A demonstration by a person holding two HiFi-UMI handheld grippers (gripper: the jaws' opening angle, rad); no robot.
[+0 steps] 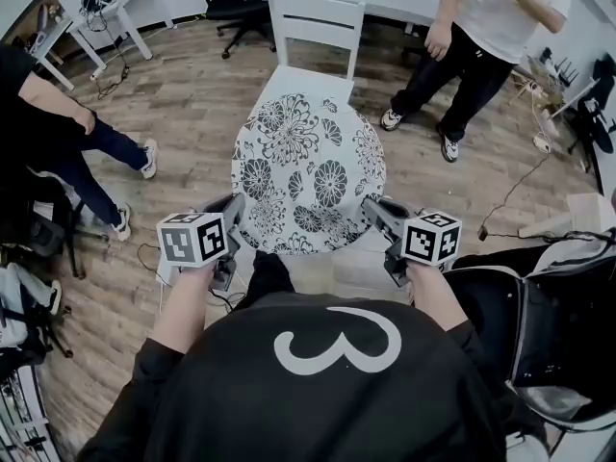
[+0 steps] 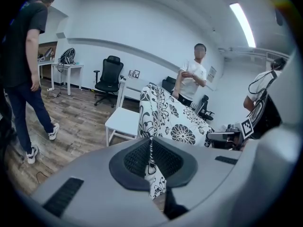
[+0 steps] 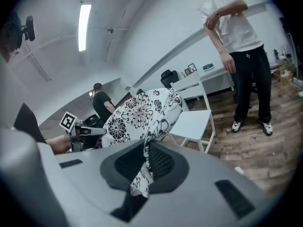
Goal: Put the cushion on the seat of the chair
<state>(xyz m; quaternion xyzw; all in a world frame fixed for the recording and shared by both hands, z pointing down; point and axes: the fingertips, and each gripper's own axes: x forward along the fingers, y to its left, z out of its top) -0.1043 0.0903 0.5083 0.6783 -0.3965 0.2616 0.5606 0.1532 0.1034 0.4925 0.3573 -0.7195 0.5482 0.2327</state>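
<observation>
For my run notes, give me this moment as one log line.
left gripper: shut on cushion edge | right gripper: shut on cushion edge | cushion: held up between both, not yet on chair seat

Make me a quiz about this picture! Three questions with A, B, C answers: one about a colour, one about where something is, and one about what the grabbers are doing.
1. What colour is the chair?
A. red
B. white
C. green

2. Where is the cushion?
A. held up in the air in front of the chair
B. lying flat on the seat
C. on the floor

3. What are the left gripper and right gripper doing?
A. both are wide open
B. only one holds something
C. both are shut on the cushion's edge

Answers:
1 B: its seat and back look white in every view.
2 A: both gripper views show the cushion hanging up, with the bare seat beyond it.
3 C: flowery cloth is pinched between each pair of jaws.
</observation>
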